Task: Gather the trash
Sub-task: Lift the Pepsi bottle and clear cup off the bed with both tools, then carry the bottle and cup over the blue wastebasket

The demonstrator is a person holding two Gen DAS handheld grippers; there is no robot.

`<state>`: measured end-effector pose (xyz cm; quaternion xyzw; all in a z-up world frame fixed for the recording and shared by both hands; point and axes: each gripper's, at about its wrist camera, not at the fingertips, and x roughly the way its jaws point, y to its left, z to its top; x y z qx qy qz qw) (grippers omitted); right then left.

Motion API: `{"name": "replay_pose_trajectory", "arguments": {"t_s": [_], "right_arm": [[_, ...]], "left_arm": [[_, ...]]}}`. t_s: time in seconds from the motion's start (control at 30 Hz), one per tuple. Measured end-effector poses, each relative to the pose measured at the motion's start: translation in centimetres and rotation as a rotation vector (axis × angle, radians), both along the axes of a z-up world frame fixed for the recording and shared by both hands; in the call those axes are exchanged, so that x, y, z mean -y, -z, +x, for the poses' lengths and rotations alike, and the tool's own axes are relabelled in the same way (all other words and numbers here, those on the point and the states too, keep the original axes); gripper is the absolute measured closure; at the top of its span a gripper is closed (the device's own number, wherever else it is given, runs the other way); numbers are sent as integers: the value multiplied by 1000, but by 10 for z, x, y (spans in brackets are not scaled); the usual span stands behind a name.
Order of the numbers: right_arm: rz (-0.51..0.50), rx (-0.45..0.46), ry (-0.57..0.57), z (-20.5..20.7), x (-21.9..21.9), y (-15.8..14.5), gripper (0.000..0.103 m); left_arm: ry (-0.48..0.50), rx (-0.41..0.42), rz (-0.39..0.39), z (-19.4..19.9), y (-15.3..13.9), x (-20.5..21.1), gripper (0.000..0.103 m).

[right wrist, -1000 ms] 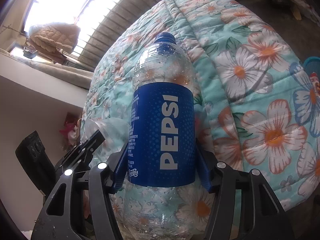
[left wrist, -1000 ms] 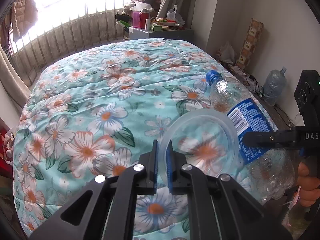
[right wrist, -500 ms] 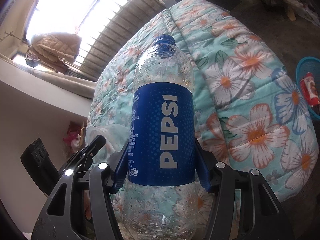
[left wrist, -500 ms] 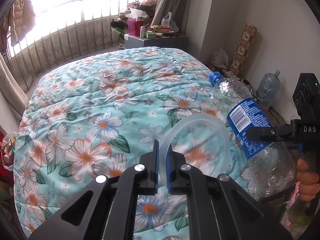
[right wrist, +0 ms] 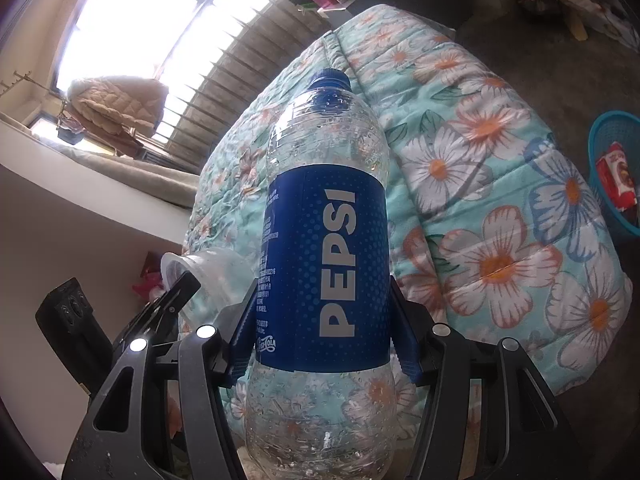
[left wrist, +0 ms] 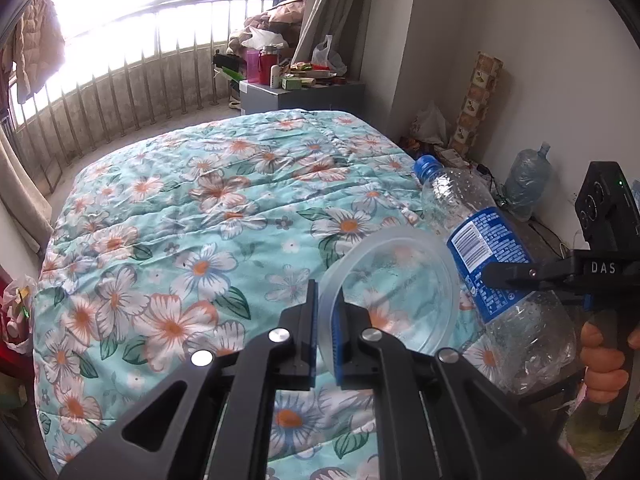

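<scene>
Left gripper (left wrist: 326,334) pinches the rim of a clear plastic cup (left wrist: 394,294), jaws pressed almost together on the thin wall, cup tipped on its side above the floral bedspread (left wrist: 192,216) with its mouth facing the camera, and it looks empty. Right gripper (right wrist: 322,328) clamps an empty Pepsi bottle (right wrist: 326,240) across the blue label, one blue pad on each side, bottle standing upright between the fingers with its blue cap on top; droplets cling inside the clear walls. From the left wrist view that bottle leans just beside the cup, cap pointing away. Off past the bed's corner, a teal basket (right wrist: 600,136) sits on the floor with a red packet (right wrist: 614,172) inside; what else it holds is cut off by the frame edge.
</scene>
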<state>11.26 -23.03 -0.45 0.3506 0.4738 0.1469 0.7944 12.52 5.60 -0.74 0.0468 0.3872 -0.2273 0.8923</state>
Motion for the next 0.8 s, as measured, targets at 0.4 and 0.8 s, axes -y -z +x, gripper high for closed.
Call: {"name": "replay_pose_trajectory", "arguments": {"t_s": [0.4, 0.8], "right_arm": [[39, 38, 15, -16, 16, -5, 48], [81, 95, 92, -50, 55, -15, 48]], "left_arm": [[12, 38, 2, -8, -17, 12, 98], [94, 72, -9, -14, -38, 53, 98]]}}
